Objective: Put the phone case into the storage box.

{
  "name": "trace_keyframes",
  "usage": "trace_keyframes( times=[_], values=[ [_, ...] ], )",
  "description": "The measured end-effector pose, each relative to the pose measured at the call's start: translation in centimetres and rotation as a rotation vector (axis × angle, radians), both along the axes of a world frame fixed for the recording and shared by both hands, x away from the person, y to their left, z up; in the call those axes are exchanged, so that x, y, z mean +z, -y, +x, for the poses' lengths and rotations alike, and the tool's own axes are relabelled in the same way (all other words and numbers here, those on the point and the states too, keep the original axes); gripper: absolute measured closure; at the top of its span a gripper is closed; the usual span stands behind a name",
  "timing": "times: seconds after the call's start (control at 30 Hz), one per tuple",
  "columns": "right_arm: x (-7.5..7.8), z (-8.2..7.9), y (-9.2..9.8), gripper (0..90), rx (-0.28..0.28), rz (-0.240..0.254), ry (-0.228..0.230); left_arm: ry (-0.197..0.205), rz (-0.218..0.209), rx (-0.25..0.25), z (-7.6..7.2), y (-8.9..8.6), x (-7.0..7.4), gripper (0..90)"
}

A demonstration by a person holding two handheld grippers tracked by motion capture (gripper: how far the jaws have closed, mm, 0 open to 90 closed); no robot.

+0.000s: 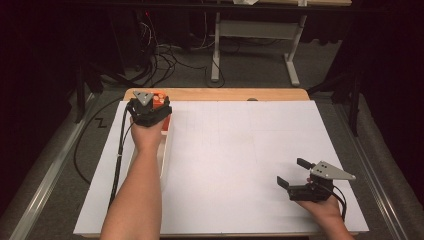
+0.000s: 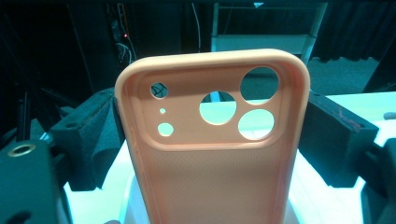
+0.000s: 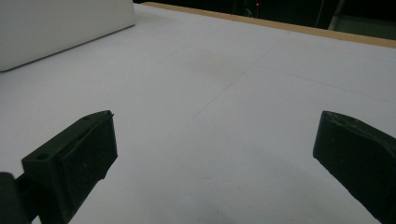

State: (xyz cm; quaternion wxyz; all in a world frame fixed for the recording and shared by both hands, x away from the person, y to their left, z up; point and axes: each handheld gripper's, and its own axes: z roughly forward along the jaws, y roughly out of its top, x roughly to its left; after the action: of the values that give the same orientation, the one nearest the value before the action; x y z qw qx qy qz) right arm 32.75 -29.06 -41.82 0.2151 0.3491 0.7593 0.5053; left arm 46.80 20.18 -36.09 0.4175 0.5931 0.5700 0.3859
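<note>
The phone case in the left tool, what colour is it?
Peach-orange phone case; it shows best in the left gripper view.

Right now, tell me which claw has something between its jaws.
The left claw: its jaws flank an orange phone case. The right claw stands open over the bare white sheet.

A dim lab or recording studio: a wooden table (image 1: 220,94) covered with a white sheet (image 1: 240,165) stands on grey carpet, black curtains (image 1: 385,45) closing it in. Behind it, tangled cables (image 1: 160,57) trail over the floor beside the white legs of a bench (image 1: 216,50).
</note>
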Motion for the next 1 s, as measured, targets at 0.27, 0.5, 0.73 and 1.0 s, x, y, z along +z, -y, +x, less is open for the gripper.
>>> trace_keyframes(
  times=[0.27, 0.5, 0.73, 1.0],
  values=[
    [-0.04, 0.01, -0.01, 0.2, 0.002, -0.002, 0.0, -0.017, 0.015, -0.003, 0.11, 0.12, -0.33, 15.3],
    [-0.05, -0.01, -0.01, 0.2, 0.002, -0.003, -0.001, -0.021, 0.025, -0.004, 0.17, 0.26, -0.49, 15.4],
    [-0.05, -0.05, -0.01, 0.2, 0.002, -0.003, -0.003, -0.017, 0.012, -0.005, 0.11, 0.13, -0.56, 15.3],
    [-0.06, -0.03, -0.02, 0.2, 0.003, -0.005, 0.0, -0.032, 0.002, -0.008, 0.15, 0.0, -0.59, 15.3]
  ],
)
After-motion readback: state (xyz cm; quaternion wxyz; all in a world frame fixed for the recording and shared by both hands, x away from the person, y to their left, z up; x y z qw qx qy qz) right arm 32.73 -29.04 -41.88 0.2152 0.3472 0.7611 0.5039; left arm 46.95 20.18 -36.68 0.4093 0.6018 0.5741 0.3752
